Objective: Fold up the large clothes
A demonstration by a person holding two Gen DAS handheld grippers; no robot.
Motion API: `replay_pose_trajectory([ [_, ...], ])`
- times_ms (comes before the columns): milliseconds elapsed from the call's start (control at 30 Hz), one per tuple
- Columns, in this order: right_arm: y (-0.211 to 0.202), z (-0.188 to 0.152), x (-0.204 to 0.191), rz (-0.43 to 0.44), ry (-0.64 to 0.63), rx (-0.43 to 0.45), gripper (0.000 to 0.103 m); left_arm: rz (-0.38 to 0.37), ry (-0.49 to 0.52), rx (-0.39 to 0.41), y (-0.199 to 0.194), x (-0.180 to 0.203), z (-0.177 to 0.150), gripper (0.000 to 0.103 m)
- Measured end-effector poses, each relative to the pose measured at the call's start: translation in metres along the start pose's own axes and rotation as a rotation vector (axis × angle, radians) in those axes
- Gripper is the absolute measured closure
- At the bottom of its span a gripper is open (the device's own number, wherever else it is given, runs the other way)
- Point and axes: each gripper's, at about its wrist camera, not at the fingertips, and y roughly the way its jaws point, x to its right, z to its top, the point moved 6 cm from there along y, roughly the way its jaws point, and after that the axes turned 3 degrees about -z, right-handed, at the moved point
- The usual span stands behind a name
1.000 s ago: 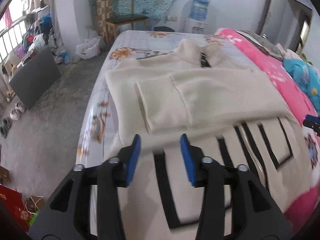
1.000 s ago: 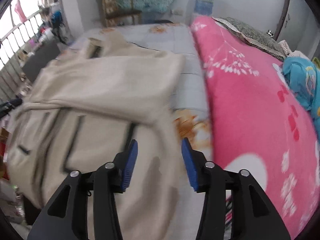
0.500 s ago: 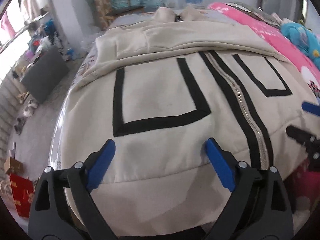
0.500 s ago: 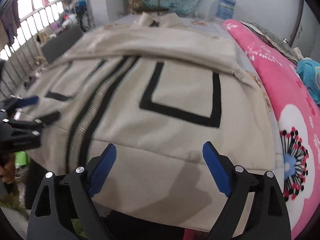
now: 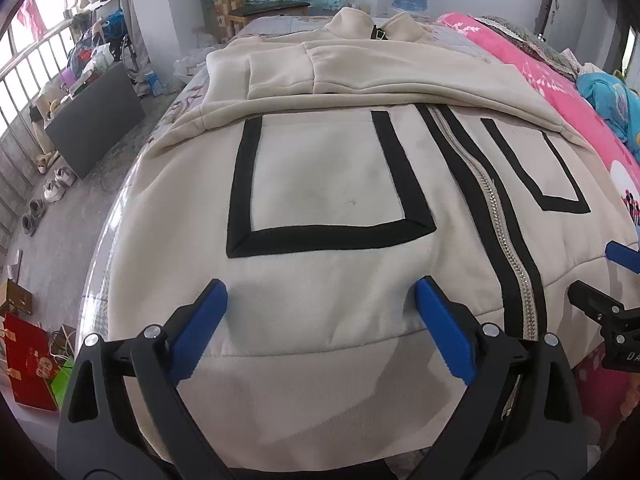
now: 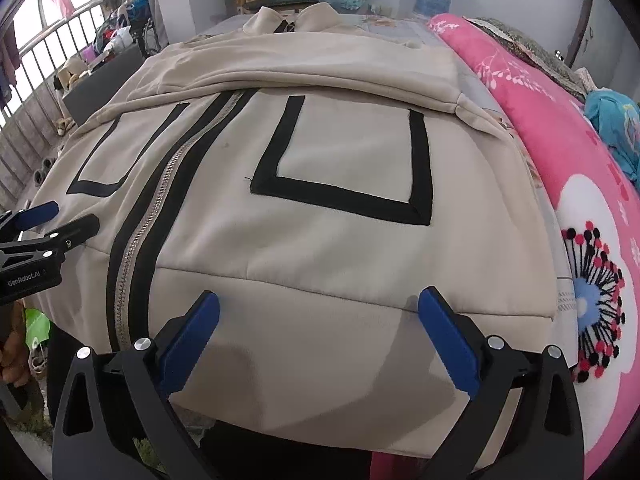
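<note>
A cream zip jacket (image 5: pixel 332 184) with black pocket trim lies flat on the bed, its sleeves folded across the chest and its collar at the far end. My left gripper (image 5: pixel 320 286) hovers over the hem band left of the zipper (image 5: pixel 496 216). Its jaws are opening wide, and only flat cloth lies below them, nothing pinched. My right gripper (image 6: pixel 319 296) stands over the hem of the same jacket (image 6: pixel 344 152), right of the zipper (image 6: pixel 156 200). Its jaws are opening too, gripping nothing. Each gripper shows at the edge of the other's view: right gripper (image 5: pixel 596 276), left gripper (image 6: pixel 68 216).
A pink floral blanket (image 6: pixel 560 128) runs along the jacket's right side with a blue cloth (image 6: pixel 616 120) on it. On the floor to the left are a dark board (image 5: pixel 96 120), shoes (image 5: pixel 56 184) and a red bag (image 5: pixel 28 360). A wooden chair (image 5: pixel 264 4) stands beyond the bed.
Both grippers dropped toward the jacket's hem and their jaws spread from narrow to wide. The jacket now fills both views, and the last half second shows little motion.
</note>
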Motion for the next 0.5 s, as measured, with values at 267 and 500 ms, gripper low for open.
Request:
replay_pose_trajectory([
  [267,-0.001,0.001,-0.001,-0.005,-0.011,-0.008,0.006,0.0,0.0,0.006,0.001,-0.001,0.0,0.01],
  [500,-0.013,0.016,-0.012,-0.015,-0.027,0.045,0.006,0.001,0.0,0.006,0.001,-0.001,0.0,0.01],
])
